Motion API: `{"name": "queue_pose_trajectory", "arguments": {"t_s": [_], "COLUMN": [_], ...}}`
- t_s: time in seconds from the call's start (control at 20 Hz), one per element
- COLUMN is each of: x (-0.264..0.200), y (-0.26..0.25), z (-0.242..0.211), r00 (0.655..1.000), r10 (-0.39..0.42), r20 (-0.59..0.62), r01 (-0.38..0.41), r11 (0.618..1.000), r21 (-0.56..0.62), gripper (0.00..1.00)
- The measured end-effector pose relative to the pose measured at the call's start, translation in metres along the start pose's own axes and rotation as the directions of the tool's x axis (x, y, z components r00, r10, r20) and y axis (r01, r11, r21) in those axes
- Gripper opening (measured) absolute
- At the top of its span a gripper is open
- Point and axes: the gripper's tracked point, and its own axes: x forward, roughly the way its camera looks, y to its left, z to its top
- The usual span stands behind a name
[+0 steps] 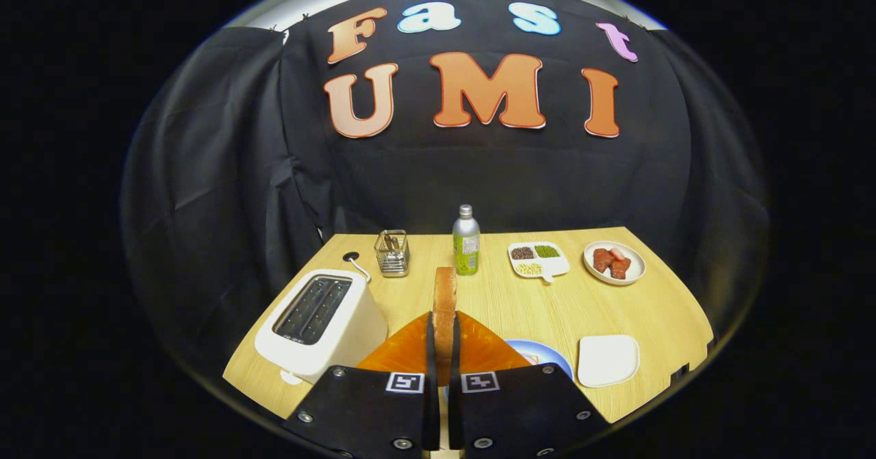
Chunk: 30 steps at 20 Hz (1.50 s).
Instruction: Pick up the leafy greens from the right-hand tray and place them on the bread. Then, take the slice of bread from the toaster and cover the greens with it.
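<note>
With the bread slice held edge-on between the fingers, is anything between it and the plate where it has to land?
Nothing visible stands in the way. The gripper is shut on the bread slice, held upright above the table. The blue-rimmed plate lies just below and to the right of the fingers, largely hidden behind them, so what already lies on it cannot be told.

the gripper (443,349) is raised above the table level, pointing forward with its two fingers (430,370) standing upright and parallel. they sit close together with a narrow gap, and both press on the flat sides of a slice of bread (445,302) held on edge between them, its top rising past the fingertips.
</note>
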Motion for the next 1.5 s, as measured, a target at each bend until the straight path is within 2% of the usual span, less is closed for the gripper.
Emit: {"name": "queue_pose_trajectory", "arguments": {"t_s": [0.6,1.0,1.15,1.3,1.5], "x": [0.02,0.039,0.046,0.052,0.062], "y": [-0.042,-0.093,-0.112,-0.125,-0.139], "z": [-0.082,-0.102,-0.112,-0.127,-0.146], "r00": [0.988,0.978,0.969,0.954,0.928], "r10": [0.018,0.026,0.029,0.043,0.015], "r20": [-0.151,-0.206,-0.245,-0.297,-0.371], "r01": [-0.002,0.005,0.017,0.02,0.035], "r11": [0.994,0.989,0.983,0.978,0.991], "r21": [0.106,0.149,0.183,0.207,0.129], "gripper": [0.05,0.08,0.14,0.16,0.4]}}
